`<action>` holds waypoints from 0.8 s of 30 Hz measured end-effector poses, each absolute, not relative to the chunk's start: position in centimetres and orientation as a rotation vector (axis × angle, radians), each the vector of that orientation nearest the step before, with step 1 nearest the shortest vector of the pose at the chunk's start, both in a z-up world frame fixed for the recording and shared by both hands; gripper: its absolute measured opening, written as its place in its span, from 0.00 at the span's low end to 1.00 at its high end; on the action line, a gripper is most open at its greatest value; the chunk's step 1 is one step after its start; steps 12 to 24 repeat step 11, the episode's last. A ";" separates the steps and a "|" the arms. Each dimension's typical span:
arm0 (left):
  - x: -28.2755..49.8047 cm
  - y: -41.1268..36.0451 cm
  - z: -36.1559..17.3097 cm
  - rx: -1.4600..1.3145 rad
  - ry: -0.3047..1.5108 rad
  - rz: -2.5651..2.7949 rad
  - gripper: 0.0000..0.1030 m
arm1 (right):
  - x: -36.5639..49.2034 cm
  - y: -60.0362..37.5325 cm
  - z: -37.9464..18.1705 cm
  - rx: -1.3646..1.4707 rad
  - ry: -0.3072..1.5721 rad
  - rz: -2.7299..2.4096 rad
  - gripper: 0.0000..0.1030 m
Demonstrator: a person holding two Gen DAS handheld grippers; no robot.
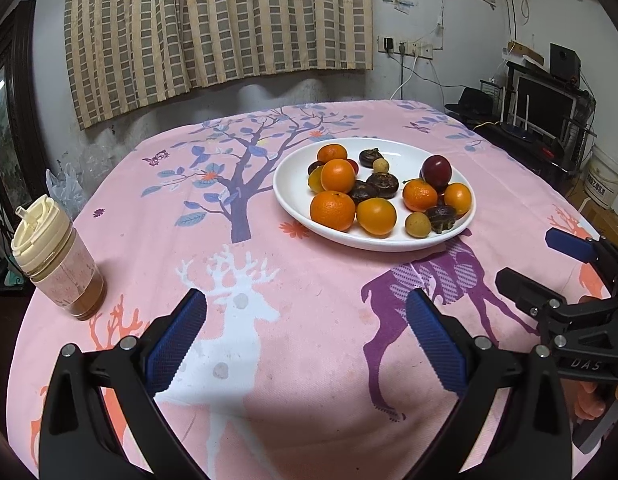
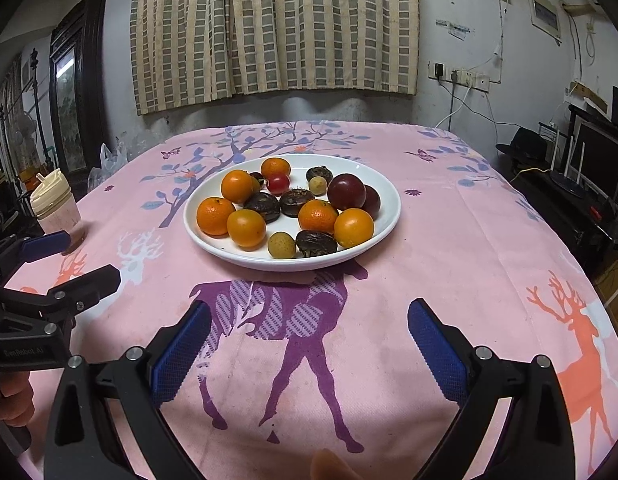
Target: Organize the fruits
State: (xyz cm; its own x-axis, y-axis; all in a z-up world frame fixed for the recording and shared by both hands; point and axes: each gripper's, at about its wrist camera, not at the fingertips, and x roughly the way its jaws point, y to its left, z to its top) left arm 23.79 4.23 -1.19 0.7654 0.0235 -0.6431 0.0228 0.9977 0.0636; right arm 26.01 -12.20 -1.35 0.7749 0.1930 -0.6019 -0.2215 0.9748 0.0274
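A white plate (image 1: pixel 295 194) (image 2: pixel 383 188) on the pink tablecloth holds mixed fruit: several oranges (image 1: pixel 333 210) (image 2: pixel 215 216), dark red plums (image 1: pixel 436 171) (image 2: pixel 346 191), dark brown water chestnuts (image 1: pixel 383 184) (image 2: pixel 261 206), small tan longans (image 1: pixel 417 224) (image 2: pixel 281 245) and a small red fruit (image 2: pixel 277 183). My left gripper (image 1: pixel 307 304) is open and empty, over the cloth short of the plate. My right gripper (image 2: pixel 309 312) is open and empty, just in front of the plate; it also shows in the left wrist view (image 1: pixel 527 254).
A cream-lidded cup with a brown drink (image 1: pixel 55 258) (image 2: pixel 55 208) stands near the table's left edge. The left gripper shows at the left of the right wrist view (image 2: pixel 69 258). Curtained wall behind; shelves and electronics (image 1: pixel 545 112) lie beyond the right edge.
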 end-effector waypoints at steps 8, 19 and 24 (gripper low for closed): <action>23.8 4.3 -1.1 0.065 0.700 0.001 0.95 | 26.0 -12.2 -1.3 -0.048 0.647 0.224 0.96; 23.7 4.3 -1.1 0.070 0.699 0.001 0.95 | 26.0 -12.3 -1.3 -0.048 0.648 0.225 0.96; 23.7 4.3 -1.1 0.070 0.699 0.001 0.95 | 26.0 -12.3 -1.3 -0.048 0.648 0.225 0.96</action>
